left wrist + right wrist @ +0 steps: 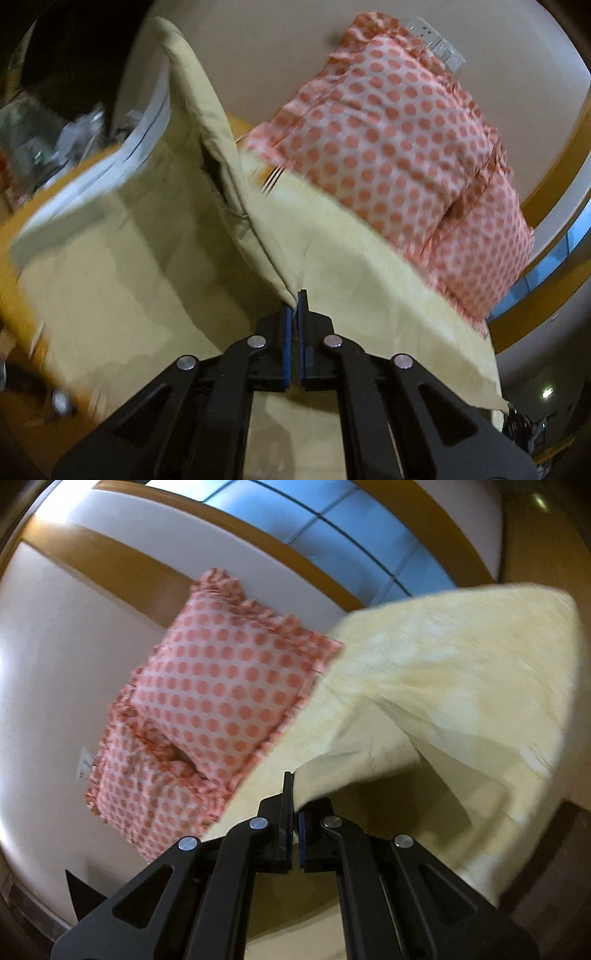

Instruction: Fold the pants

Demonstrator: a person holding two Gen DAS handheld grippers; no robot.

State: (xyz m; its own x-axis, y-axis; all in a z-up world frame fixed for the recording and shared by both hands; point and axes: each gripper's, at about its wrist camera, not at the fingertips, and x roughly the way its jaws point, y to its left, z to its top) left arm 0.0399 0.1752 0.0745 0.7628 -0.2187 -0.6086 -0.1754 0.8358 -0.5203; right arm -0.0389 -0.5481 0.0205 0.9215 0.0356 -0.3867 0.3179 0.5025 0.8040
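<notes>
Cream wall (266, 48) fills the background in both wrist views, with a wooden band (122, 565) and a run of blue glass panes (332, 520) beyond the polka-dot pillow (214, 686), which serves as the reference object here.

Pale yellow pants (155, 258) are lifted and spread beside the pillow. In the left wrist view the cloth passes in front of the pillow's lower edge and hides it; in the right wrist view the cloth overlaps the pillow's right corner. A second dotted pillow (147, 794) lies just below the first and touches it (the frilled seam between them is visible).

Left gripper (296, 314): jaws drawn together on a folded edge of the pants, the fabric rising away from the blue pads (286, 328). Right gripper (293, 805): jaws likewise closed on a corner of the pants, with the cloth draped over the right-hand finger and concealing most of it.

Other items: a white switch plate (439, 40) on the wall just above the pillow in the left view; a heap of clutter (55, 136) far to the pillow's left, too blurred to identify; an orange surface (22, 295) beneath the pants.

Limits of observation: motion blur softens the cloth edges in both views. Waistband and leg ends cannot be distinguished. Dark lens borders cut off the corners.
</notes>
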